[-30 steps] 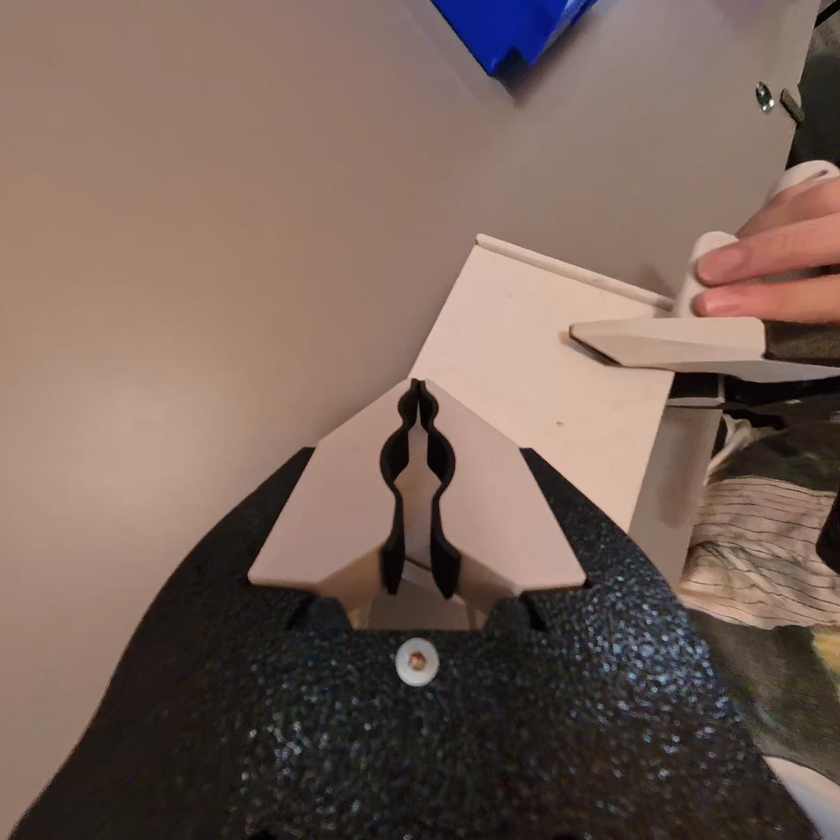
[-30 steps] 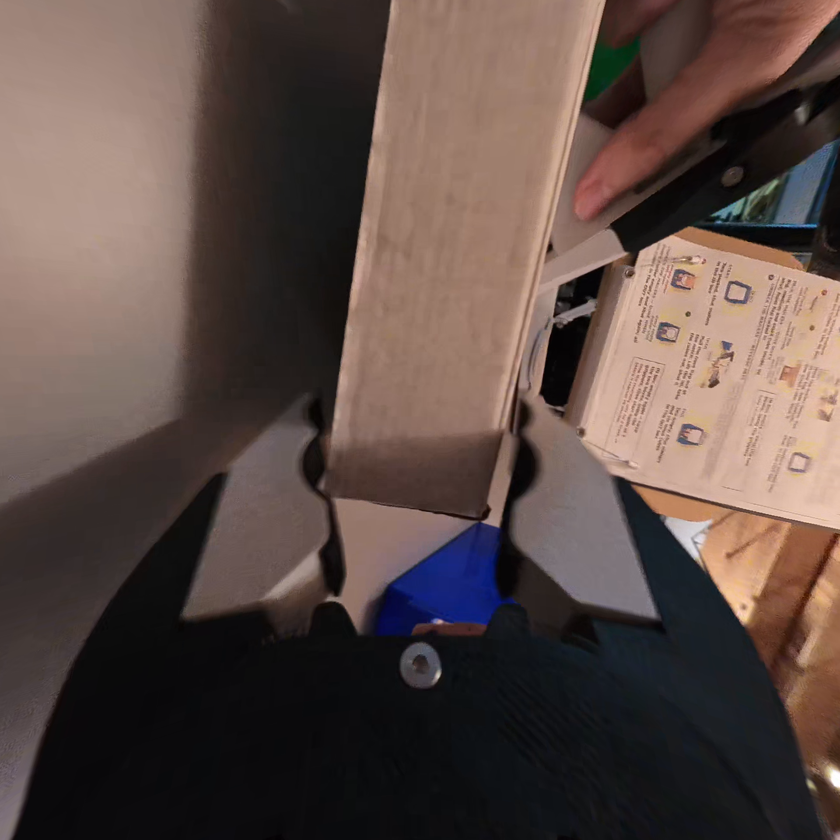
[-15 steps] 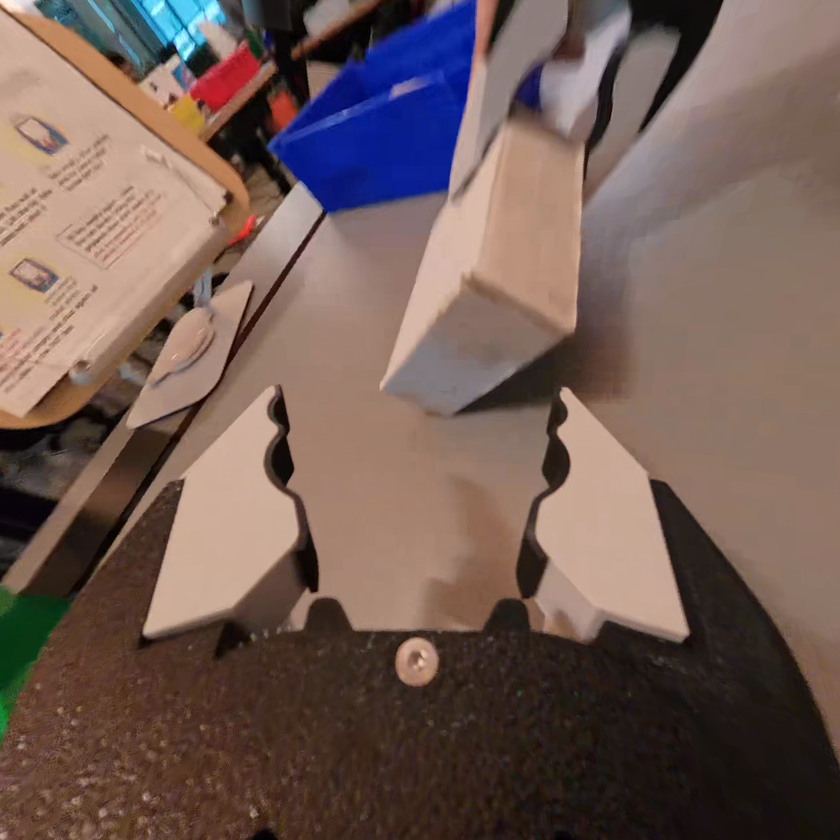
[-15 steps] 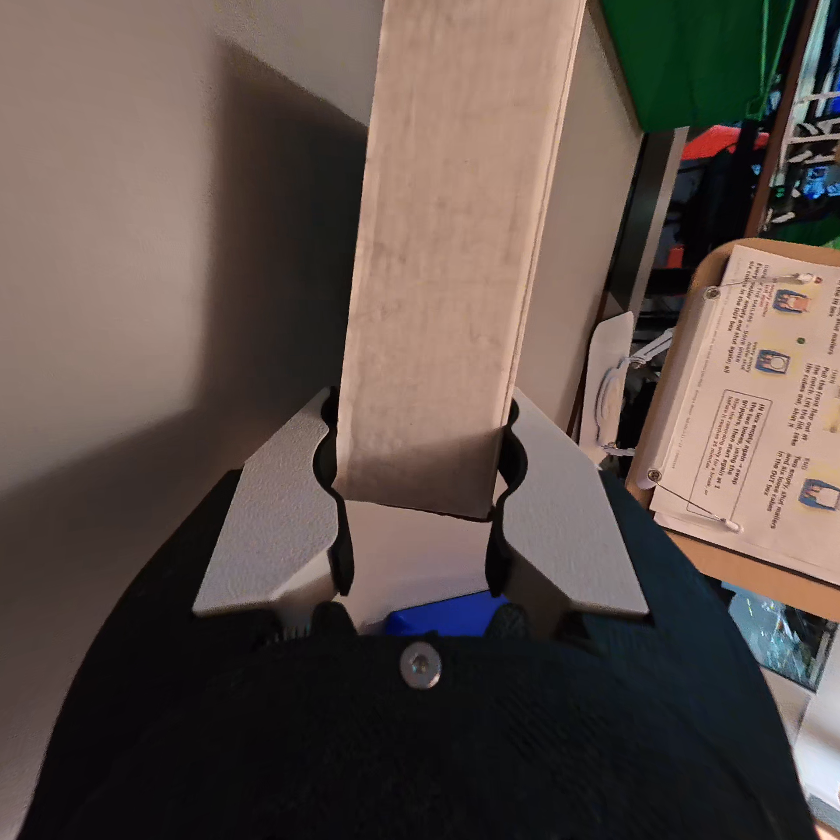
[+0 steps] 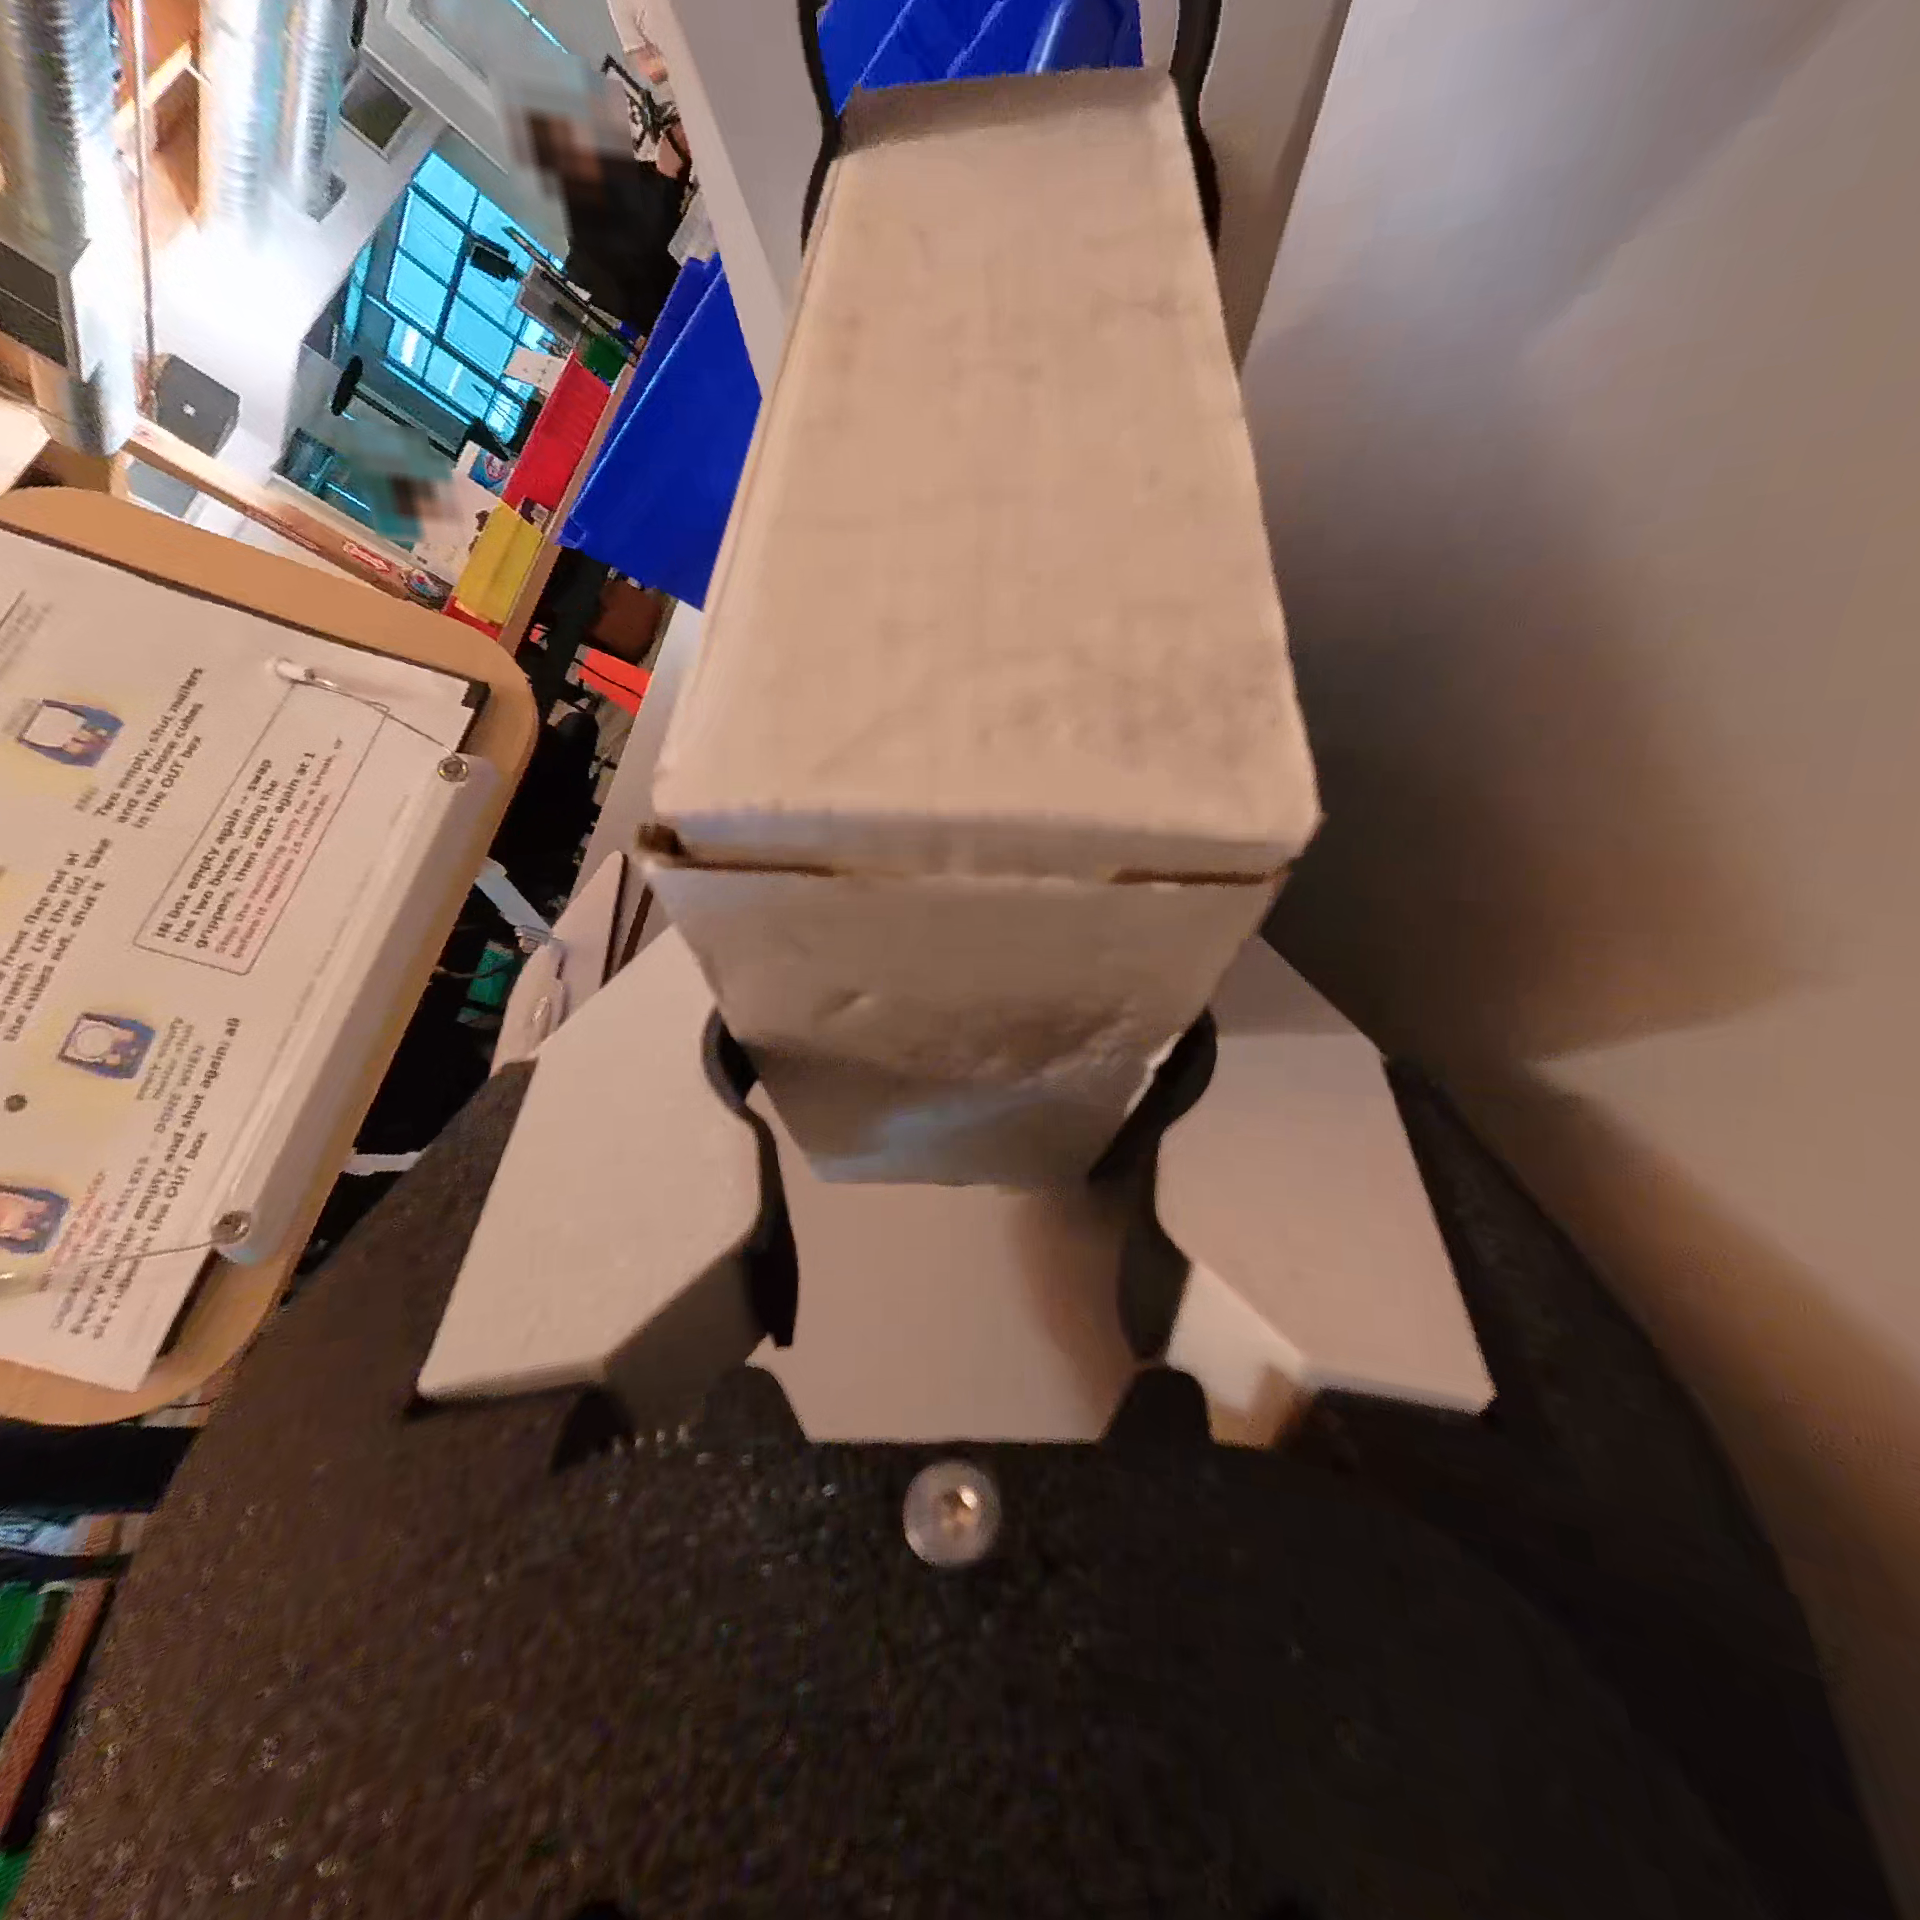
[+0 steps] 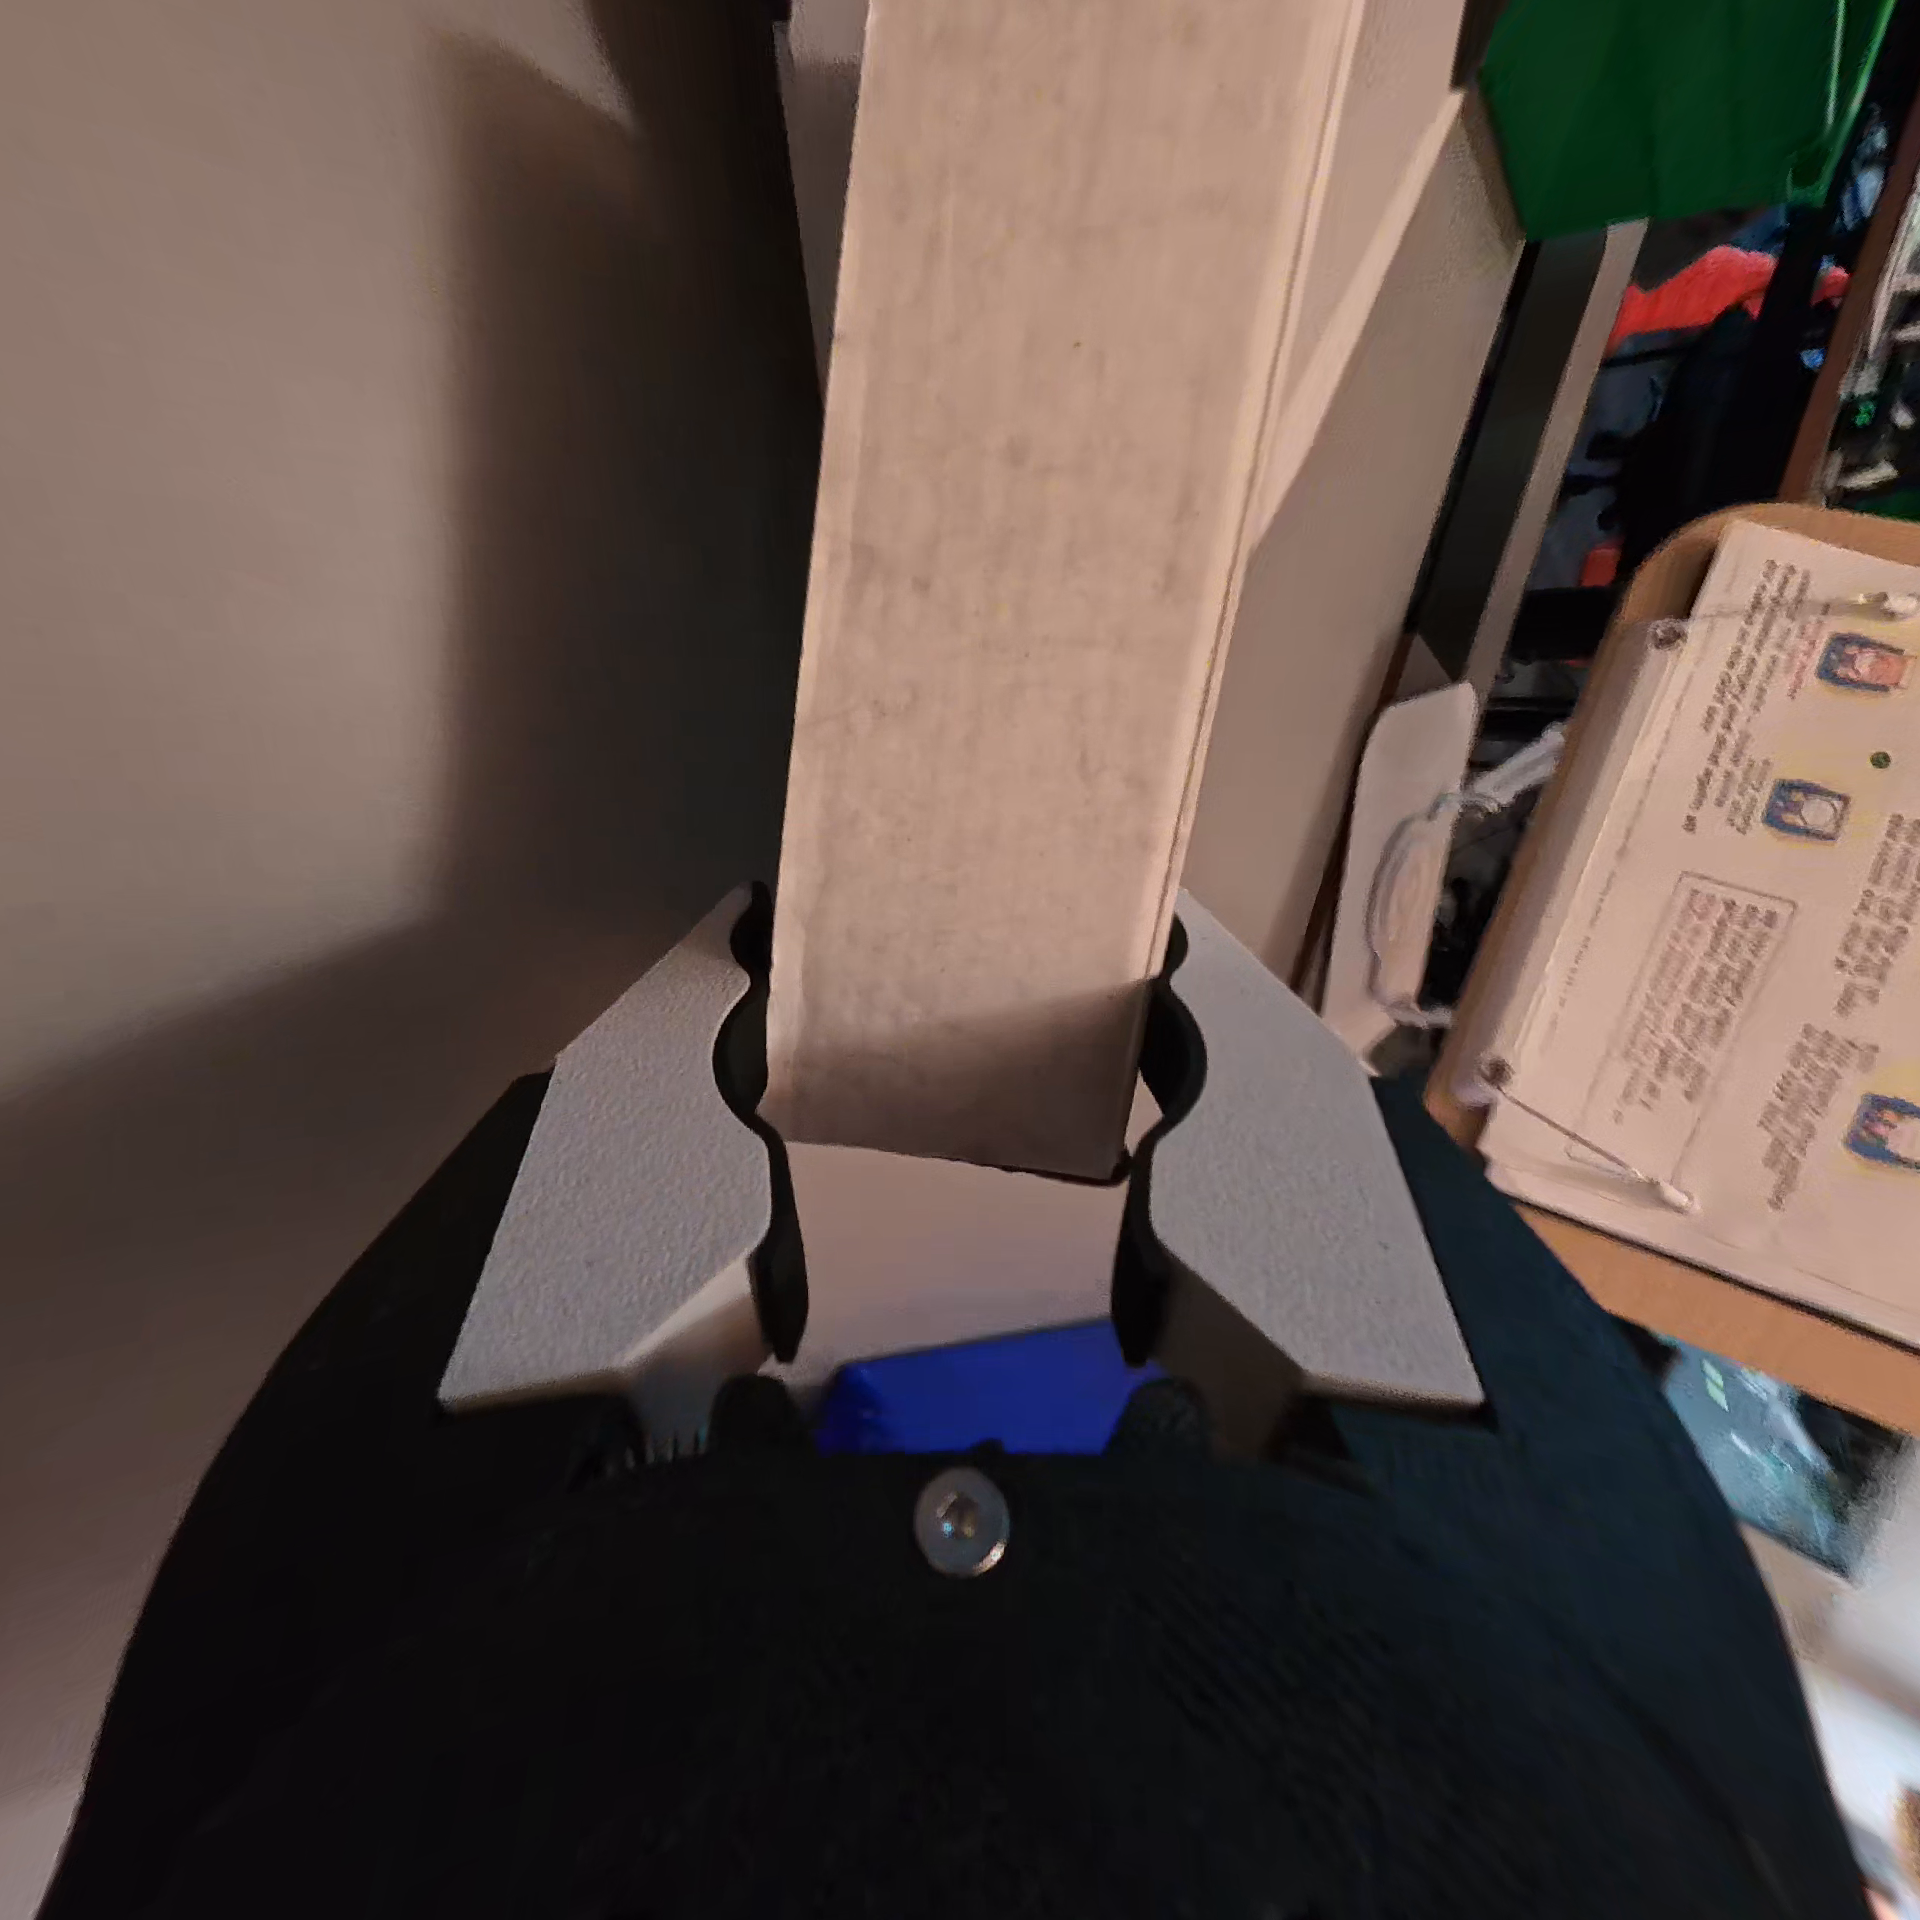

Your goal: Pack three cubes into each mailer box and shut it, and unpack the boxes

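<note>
A closed white mailer box (image 5: 987, 499) is held off the grey table (image 5: 1610, 623) between both grippers. My left gripper (image 5: 961, 1049) is shut on the near end of the box, and the cardboard is slightly dented between its jaws. My right gripper (image 6: 966, 935) is shut on the other end of the same box (image 6: 1018, 520). One of its white fingers (image 5: 727, 187) shows at the far end in the left wrist view. No cubes are in view. The inside of the box is hidden.
Blue bins (image 5: 665, 447) stand beyond the box, and a blue bin (image 6: 987, 1392) also shows under the box in the right wrist view. A wooden board with a printed instruction sheet (image 5: 208, 935) stands off the table edge and shows in the right wrist view too (image 6: 1714, 883).
My left gripper was shut and empty beside the box, then opened and swung to face the box end, and now it has closed on that end. My right gripper has kept its hold.
</note>
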A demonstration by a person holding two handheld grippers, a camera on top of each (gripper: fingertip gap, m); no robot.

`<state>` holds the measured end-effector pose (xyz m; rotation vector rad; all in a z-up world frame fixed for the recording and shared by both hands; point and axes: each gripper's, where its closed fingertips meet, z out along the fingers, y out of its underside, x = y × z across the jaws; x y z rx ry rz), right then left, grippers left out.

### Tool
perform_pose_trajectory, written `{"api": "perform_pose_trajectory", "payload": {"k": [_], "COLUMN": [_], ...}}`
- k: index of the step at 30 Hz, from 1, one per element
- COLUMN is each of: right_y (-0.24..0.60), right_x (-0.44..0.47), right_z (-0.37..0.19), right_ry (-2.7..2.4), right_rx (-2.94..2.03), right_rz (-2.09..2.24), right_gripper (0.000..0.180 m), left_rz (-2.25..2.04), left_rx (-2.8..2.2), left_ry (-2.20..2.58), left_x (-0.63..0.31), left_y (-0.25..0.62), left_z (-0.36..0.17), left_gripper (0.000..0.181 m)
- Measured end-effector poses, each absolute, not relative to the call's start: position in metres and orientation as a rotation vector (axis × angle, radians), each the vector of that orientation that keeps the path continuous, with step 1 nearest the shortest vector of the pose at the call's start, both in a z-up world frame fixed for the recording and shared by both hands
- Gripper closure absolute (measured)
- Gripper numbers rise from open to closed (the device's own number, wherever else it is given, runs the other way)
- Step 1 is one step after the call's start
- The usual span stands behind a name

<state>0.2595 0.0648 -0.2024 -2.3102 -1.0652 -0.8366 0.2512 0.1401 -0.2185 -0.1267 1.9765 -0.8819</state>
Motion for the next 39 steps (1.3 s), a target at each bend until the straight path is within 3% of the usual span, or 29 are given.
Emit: {"api": "perform_pose_trajectory", "payload": {"k": [2, 5, 11, 15, 21, 25, 30, 33, 39], "right_y": [0.060, 0.062, 0.071, 0.065, 0.063, 0.056, 0.063, 0.064, 0.069], "right_x": [0.273, 0.263, 0.238, 0.233, 0.228, 0.228, 0.237, 0.242, 0.242], "right_z": [-0.191, -0.157, -0.153, -0.168, -0.169, -0.172, -0.163, -0.169, -0.154], "right_ry": [-1.002, -0.985, -1.173, -1.238, -1.239, -1.239, -1.253, -1.266, -0.979], "right_rx": [-2.302, -2.090, -1.883, -1.938, -1.962, -2.027, -1.891, -1.870, -1.828], "right_rz": [-1.012, -1.246, -1.423, -1.381, -1.347, -1.297, -1.523, -1.629, -1.553], "right_gripper": [0.110, 0.092, 0.111, 0.155, 0.159, 0.175, 0.161, 0.176, 0.180], "left_rz": [-0.905, -0.914, -0.938, -0.940, -0.903, -0.869, -0.871, -0.844, -0.807], "left_rx": [-0.179, -0.231, -0.260, -0.272, -0.253, -0.246, -0.290, -0.303, -0.336], "left_ry": [2.006, 2.037, 2.051, 2.049, 2.074, 2.110, 2.117, 2.139, 2.160], "left_x": [0.256, 0.258, 0.260, 0.259, 0.257, 0.259, 0.261, 0.262, 0.262], "left_y": [0.140, 0.141, 0.142, 0.145, 0.144, 0.143, 0.144, 0.145, 0.151], "left_z": [-0.219, -0.220, -0.220, -0.220, -0.222, -0.224, -0.224, -0.225, -0.227], "left_gripper": [0.108, 0.108, 0.108, 0.108, 0.108, 0.108, 0.109, 0.110, 0.111]}}
